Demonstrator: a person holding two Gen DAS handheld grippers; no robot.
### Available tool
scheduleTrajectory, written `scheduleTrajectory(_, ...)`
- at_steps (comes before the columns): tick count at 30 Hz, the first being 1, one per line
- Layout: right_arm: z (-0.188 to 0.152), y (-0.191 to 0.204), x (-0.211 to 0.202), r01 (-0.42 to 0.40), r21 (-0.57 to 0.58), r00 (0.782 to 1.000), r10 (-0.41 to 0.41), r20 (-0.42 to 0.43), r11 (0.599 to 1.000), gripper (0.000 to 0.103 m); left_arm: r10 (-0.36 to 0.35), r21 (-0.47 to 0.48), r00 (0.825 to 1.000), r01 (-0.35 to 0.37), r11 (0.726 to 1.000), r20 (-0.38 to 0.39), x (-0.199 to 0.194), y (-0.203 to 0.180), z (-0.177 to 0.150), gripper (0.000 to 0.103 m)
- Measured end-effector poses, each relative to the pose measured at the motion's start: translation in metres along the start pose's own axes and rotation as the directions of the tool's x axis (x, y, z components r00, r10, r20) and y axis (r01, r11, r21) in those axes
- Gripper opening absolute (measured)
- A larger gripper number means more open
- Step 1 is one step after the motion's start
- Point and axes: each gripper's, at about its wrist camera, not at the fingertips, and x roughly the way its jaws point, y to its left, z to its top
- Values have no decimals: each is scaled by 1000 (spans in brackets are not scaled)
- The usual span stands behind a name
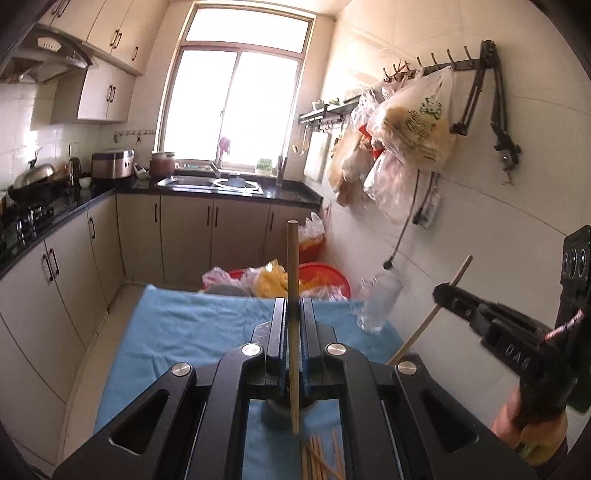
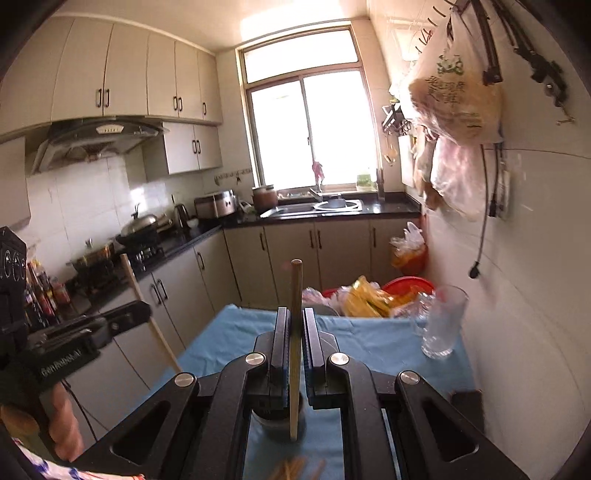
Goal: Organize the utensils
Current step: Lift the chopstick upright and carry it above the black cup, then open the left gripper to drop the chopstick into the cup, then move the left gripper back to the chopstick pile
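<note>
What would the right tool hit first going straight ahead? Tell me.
Likely the bags piled past the table's far edge; the blue cloth ahead looks bare. The glass stands off to the right. Depth is uncertain.

Your left hand-held gripper [image 1: 294,310] and right hand-held gripper [image 2: 294,319] are matte black with blue-ribbed pads [image 1: 283,332], round silver screws [image 1: 251,349] and embossed white lettering [image 2: 61,365]; your sleeve [image 2: 55,469] is patterned.

A bright window [image 1: 236,92] fills the far wall above the sink [image 1: 210,182]; cream cabinets [image 1: 92,33] line the left, white tiles [image 1: 517,221] the right.
</note>
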Motion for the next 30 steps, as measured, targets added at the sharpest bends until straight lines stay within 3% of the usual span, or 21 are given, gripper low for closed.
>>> scheduleTrajectory(7, -3, 2, 63, -14, 50, 999, 16, -43, 999, 7, 49, 35, 999, -49, 998, -12, 58, -3, 10, 6)
scheduleTrajectory(13, -36, -5, 113, -15, 74, 984, 28, -178, 997, 7, 37, -9, 985, -39, 999, -168, 115, 11, -17, 6)
scheduleTrajectory(19, -57, -17, 142, -10, 99, 967, 34, -251, 995, 7, 60, -18, 978, -65, 998, -200, 124, 21, -30, 7)
scheduleTrajectory(21, -59, -19, 147, -3, 105, 965, 30, -260, 995, 7, 61, -9, 978, -64, 998, -197, 121, 21, -30, 12)
scheduleTrajectory(22, -59, -19, 149, -3, 107, 965, 31, -260, 994, 7, 60, -10, 979, -64, 998, -195, 118, 22, -29, 20)
scheduleTrajectory(23, -59, -20, 151, -2, 109, 965, 30, -262, 994, 10, 63, -16, 981, -67, 998, -184, 113, 23, -28, 29)
scheduleTrajectory(25, -60, -22, 153, 9, 116, 963, 23, -267, 993, 25, 71, -26, 984, -77, 997, -163, 104, 25, -25, 36)
scheduleTrajectory(26, -58, -23, 152, 9, 120, 963, 23, -268, 993, 38, 74, -31, 985, -80, 996, -155, 99, 26, -24, 37)
scheduleTrajectory(27, -56, -23, 151, 10, 121, 964, 22, -265, 993, 44, 76, -35, 986, -82, 996, -150, 94, 28, -22, 38)
scheduleTrajectory(30, -52, -21, 143, 20, 108, 969, 8, -248, 994, 44, 75, -47, 989, -82, 996, -127, 74, 31, -22, 38)
